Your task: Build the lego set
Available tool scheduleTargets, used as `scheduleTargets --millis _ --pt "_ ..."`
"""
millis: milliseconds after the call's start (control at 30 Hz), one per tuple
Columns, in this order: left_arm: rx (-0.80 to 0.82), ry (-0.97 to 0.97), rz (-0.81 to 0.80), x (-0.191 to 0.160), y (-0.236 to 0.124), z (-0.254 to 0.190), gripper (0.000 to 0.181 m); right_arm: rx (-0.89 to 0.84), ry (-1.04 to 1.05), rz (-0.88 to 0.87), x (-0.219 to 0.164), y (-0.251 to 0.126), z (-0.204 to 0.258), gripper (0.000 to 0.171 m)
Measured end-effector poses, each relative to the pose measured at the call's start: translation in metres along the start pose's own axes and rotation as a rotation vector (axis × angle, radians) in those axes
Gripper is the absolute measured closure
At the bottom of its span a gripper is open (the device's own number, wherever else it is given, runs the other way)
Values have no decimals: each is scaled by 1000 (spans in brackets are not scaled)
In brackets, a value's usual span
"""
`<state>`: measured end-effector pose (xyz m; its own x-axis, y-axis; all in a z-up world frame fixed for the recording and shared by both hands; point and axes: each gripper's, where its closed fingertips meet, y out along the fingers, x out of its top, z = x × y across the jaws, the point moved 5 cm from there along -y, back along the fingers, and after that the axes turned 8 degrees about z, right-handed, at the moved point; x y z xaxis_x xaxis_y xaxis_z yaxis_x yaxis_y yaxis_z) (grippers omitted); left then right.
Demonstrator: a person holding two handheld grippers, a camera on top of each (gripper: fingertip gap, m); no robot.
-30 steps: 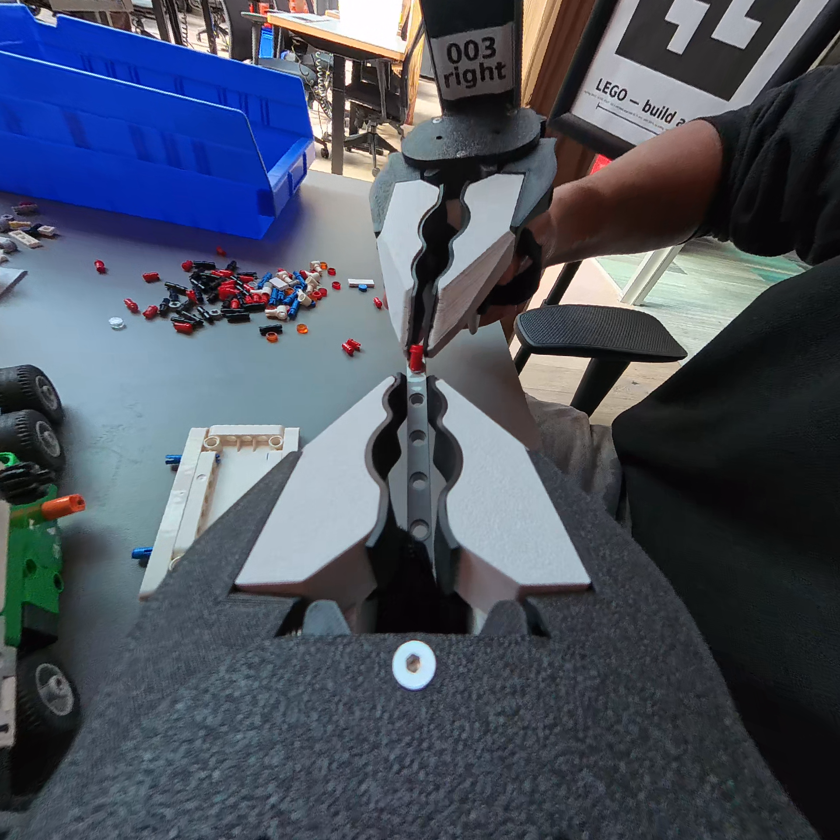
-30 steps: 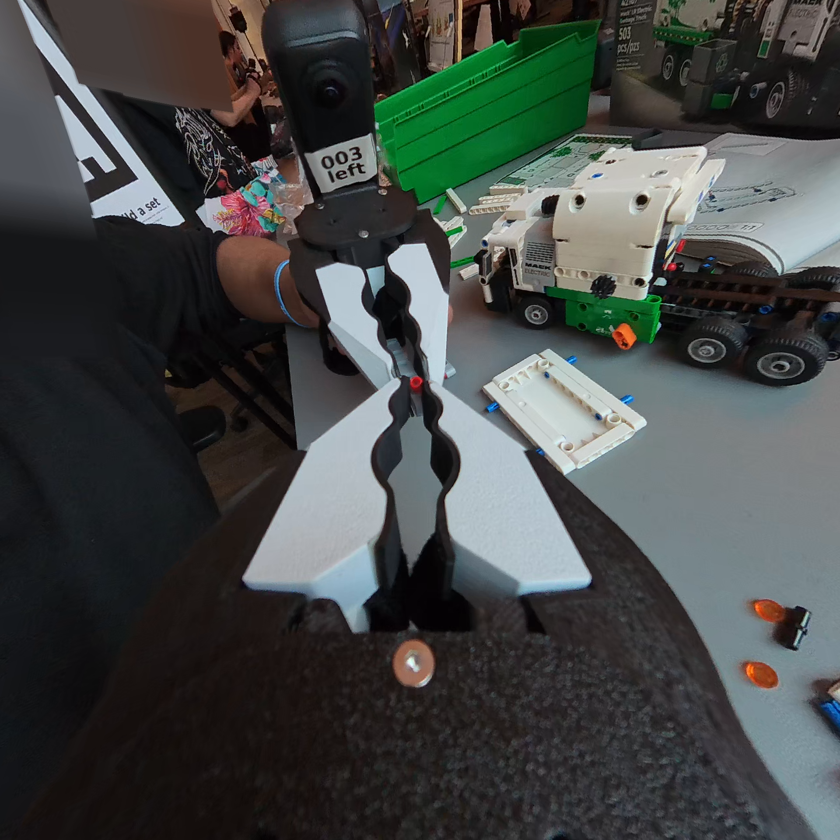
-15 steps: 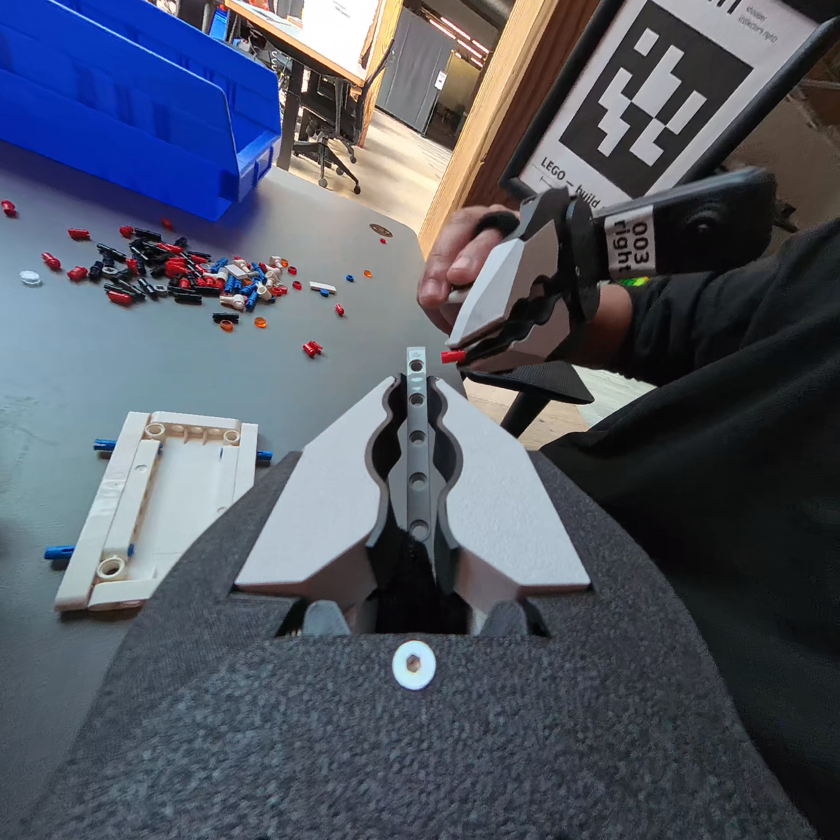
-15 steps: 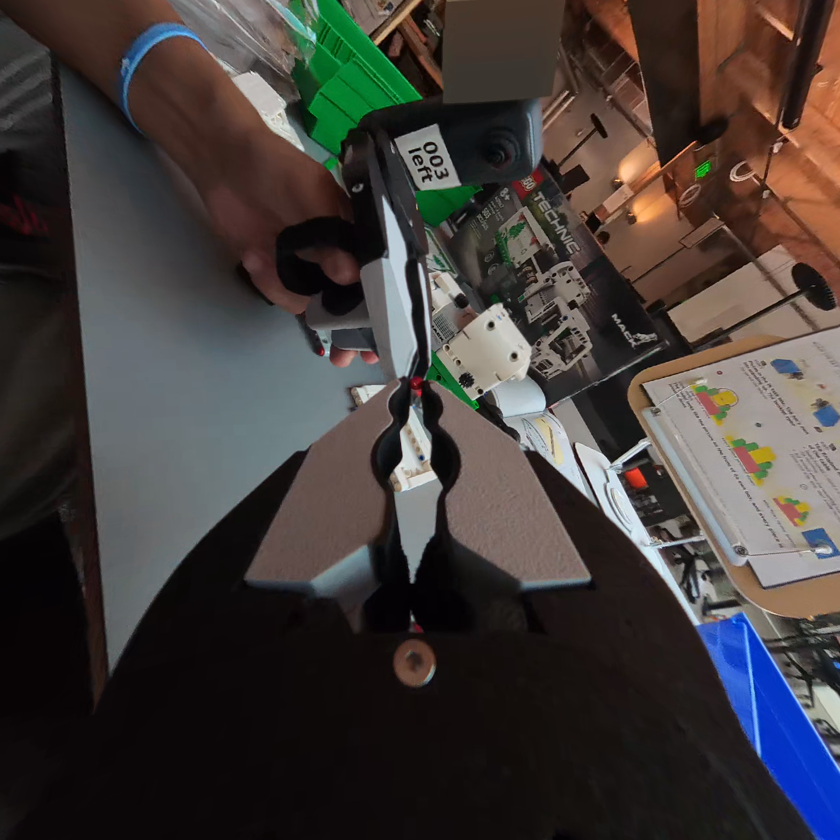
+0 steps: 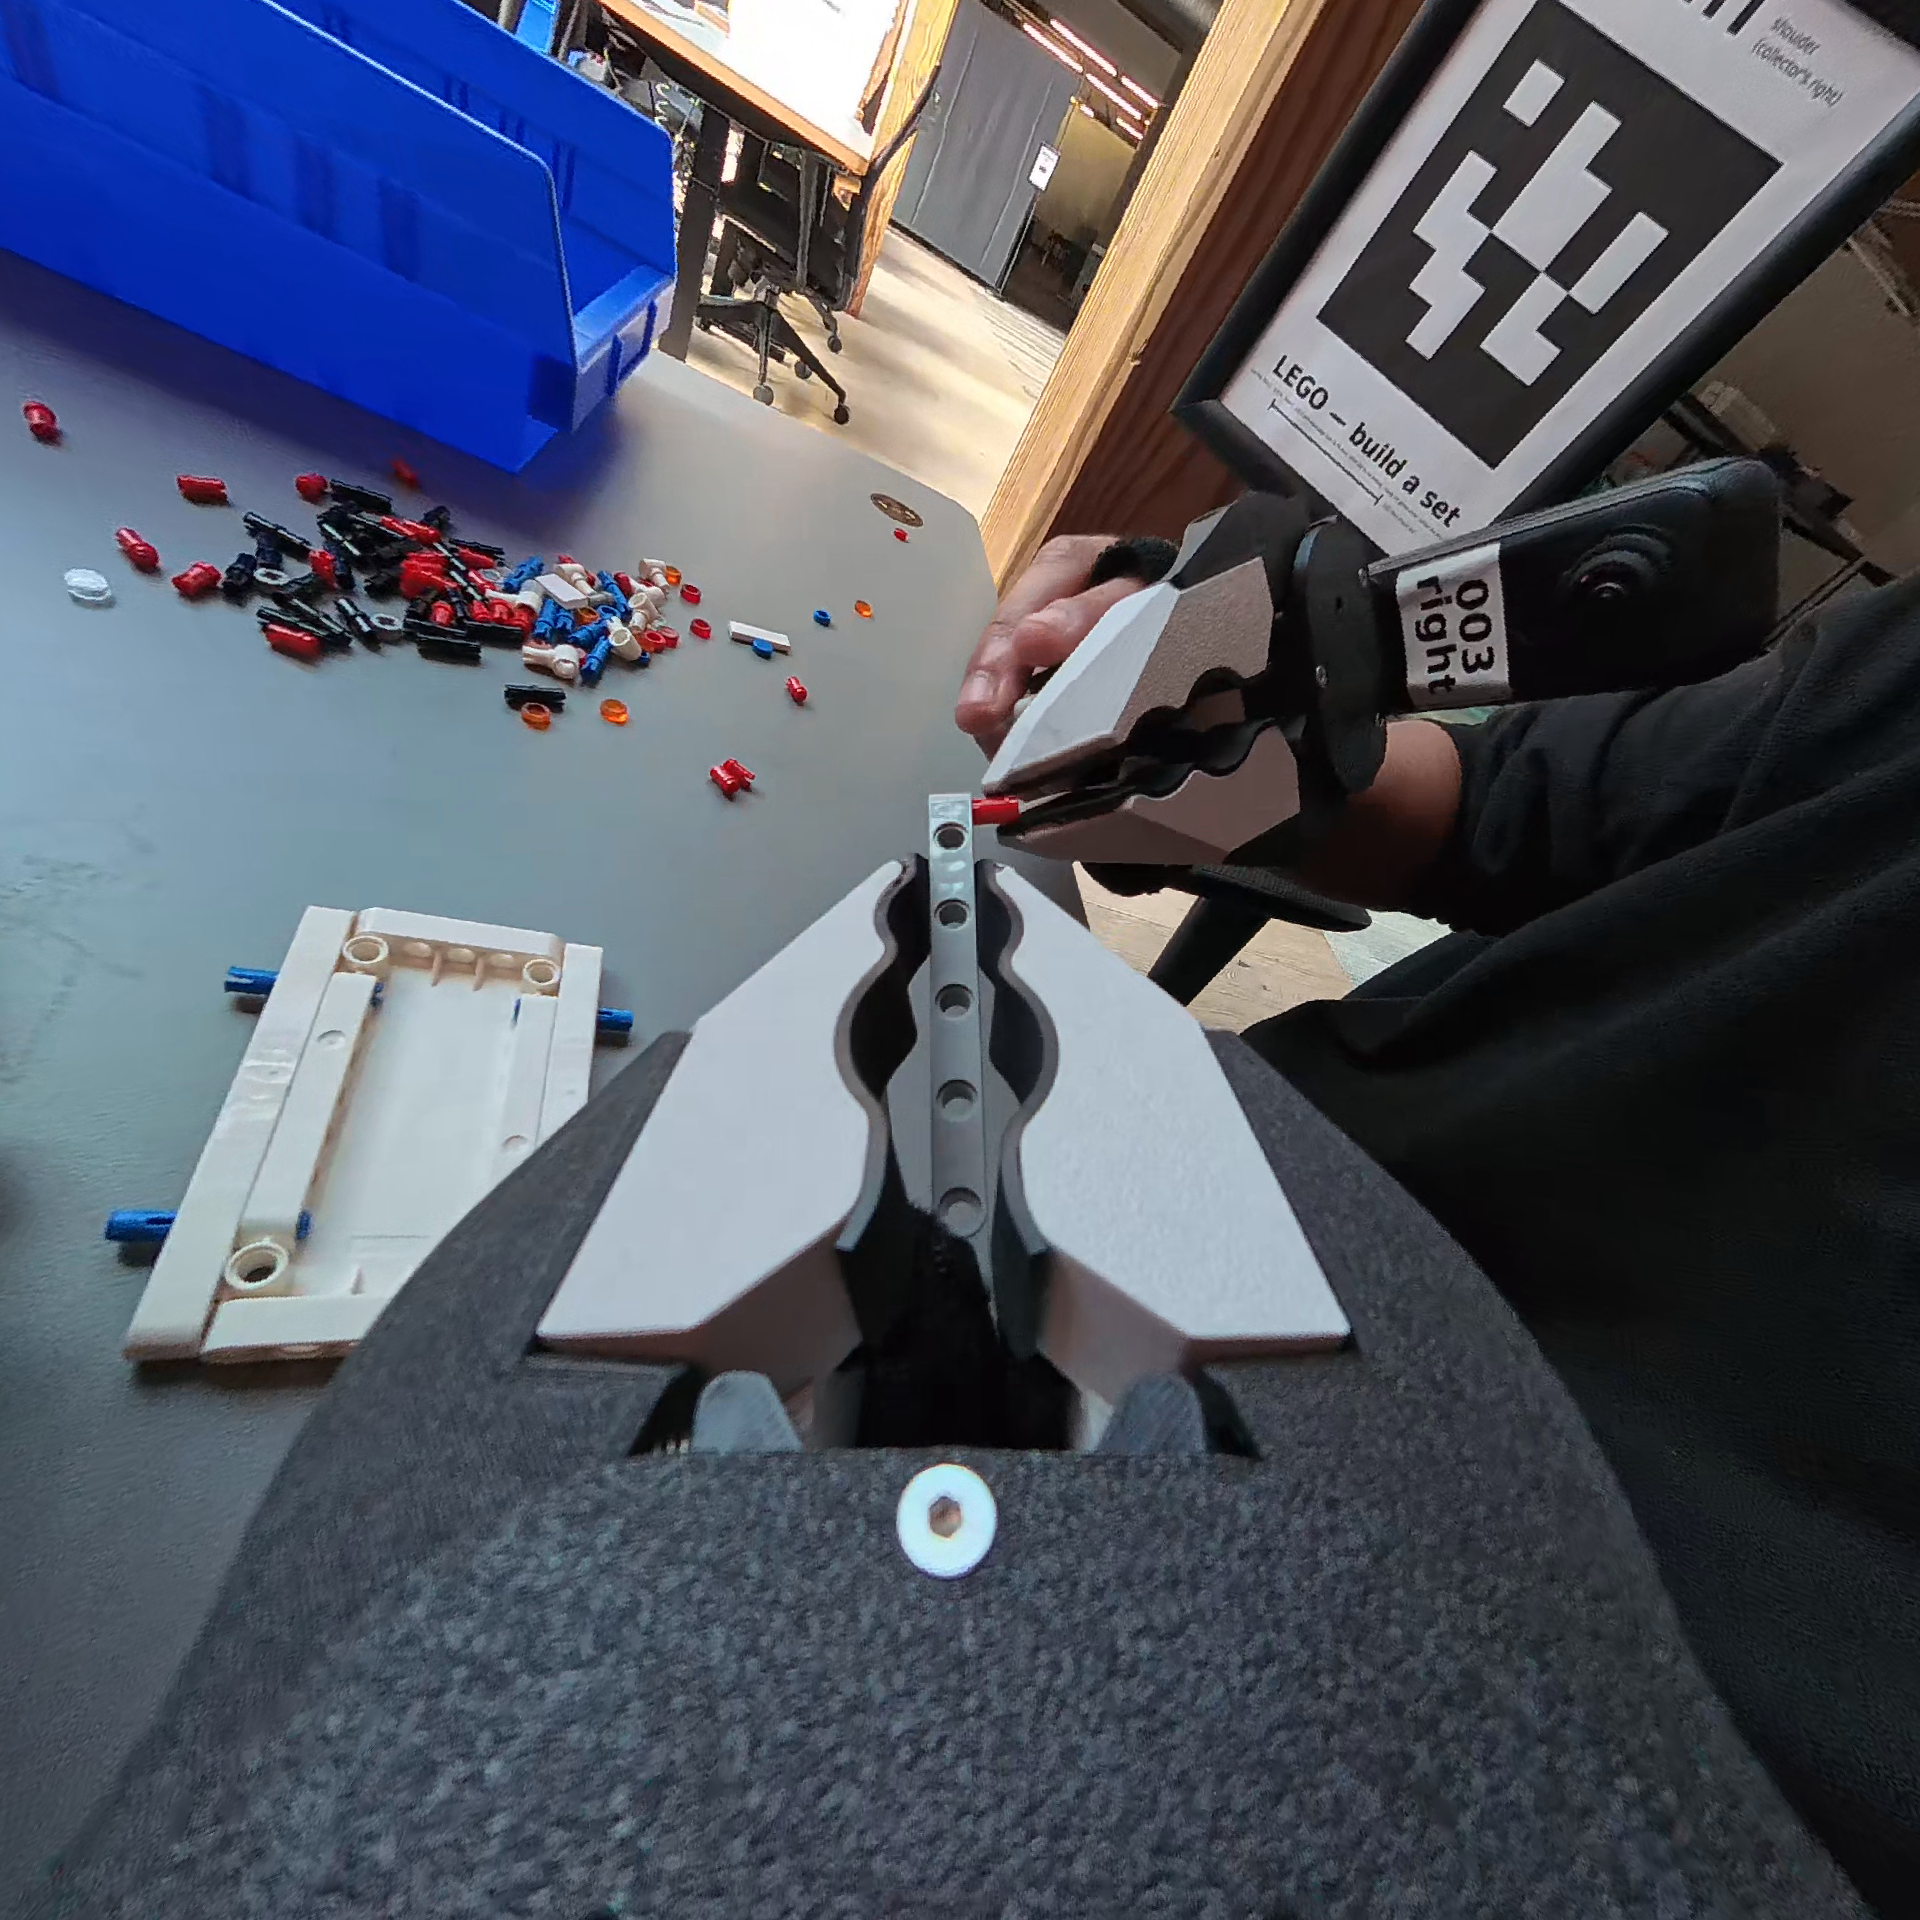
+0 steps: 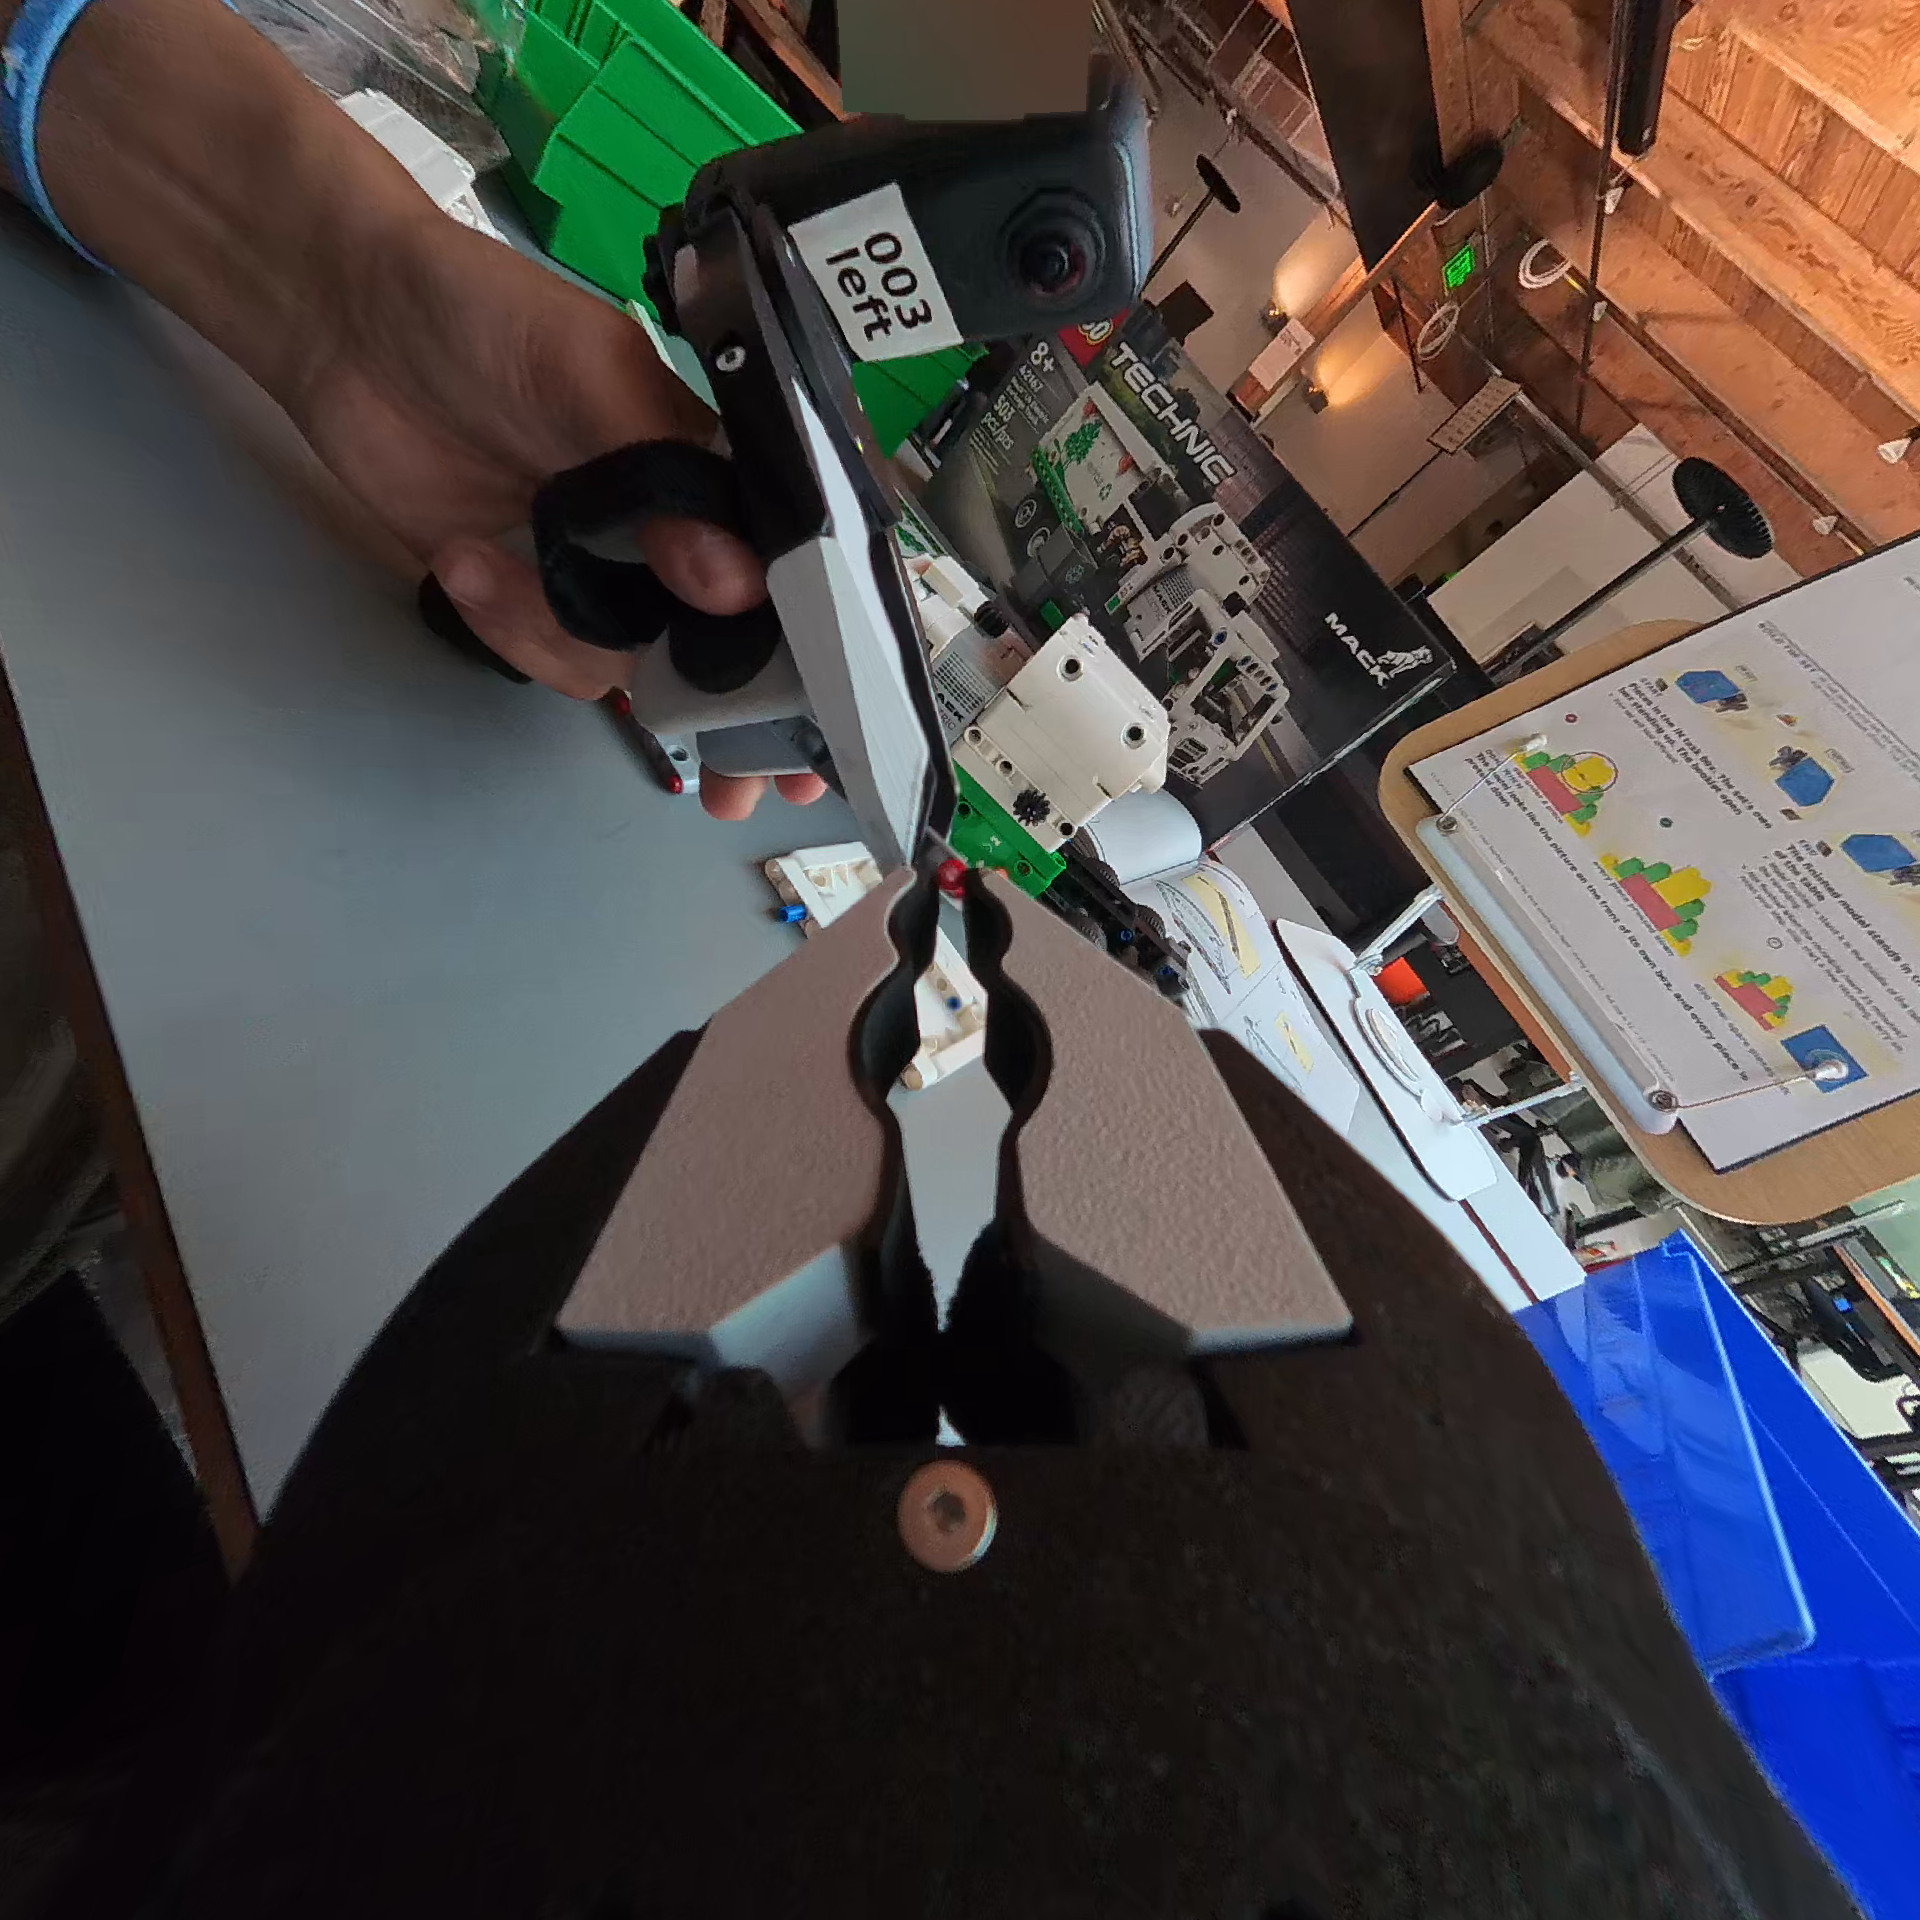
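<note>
A: What is the left hand-held gripper (image 5: 951, 868) doing?
B: It pinches a grey beam with holes (image 5: 954, 997) lengthwise between its fingers, with the beam's far end sticking out past the tips.
A: And the right hand-held gripper (image 5: 1013, 814)?
B: It comes in from the right, pressed together on a small red pin (image 5: 994, 809) whose tip touches the side of the beam's far end. In the right wrist view the pin (image 6: 950, 874) sits at the tips of the right hand-held gripper (image 6: 940, 883).
A: Any writing?
B: Each tool carries a white sticker with print, and a framed black-and-white marker sign (image 5: 1538, 249) stands far right. I leave the words out.
A: What is on the worktop (image 5: 312, 790)?
B: A white panel with blue pins (image 5: 364, 1122) lies near left, a scatter of small loose parts (image 5: 436, 603) lies farther off, and a blue bin (image 5: 332, 239) sits far left.
A: Elsewhere?
B: A white and green truck model (image 6: 1049, 748) stands before a printed set box (image 6: 1195, 540).
</note>
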<state>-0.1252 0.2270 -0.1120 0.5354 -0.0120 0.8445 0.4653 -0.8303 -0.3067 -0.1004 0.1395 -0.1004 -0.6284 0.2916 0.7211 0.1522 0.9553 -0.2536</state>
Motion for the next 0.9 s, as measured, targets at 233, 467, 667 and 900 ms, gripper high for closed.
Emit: scheduleTargets --millis 233,467,667,900 --pt "54 -3 -2 0 -1 4 175 -36 73 32 -4 6 1 168" --pt "355 221 100 -8 3 10 175 -60 192 108 -14 15 7 168" --pt "472 322 170 -14 7 13 175 -49 214 204 -18 24 11 168" --pt "434 277 173 -14 6 15 175 -10 263 269 -17 24 9 168"
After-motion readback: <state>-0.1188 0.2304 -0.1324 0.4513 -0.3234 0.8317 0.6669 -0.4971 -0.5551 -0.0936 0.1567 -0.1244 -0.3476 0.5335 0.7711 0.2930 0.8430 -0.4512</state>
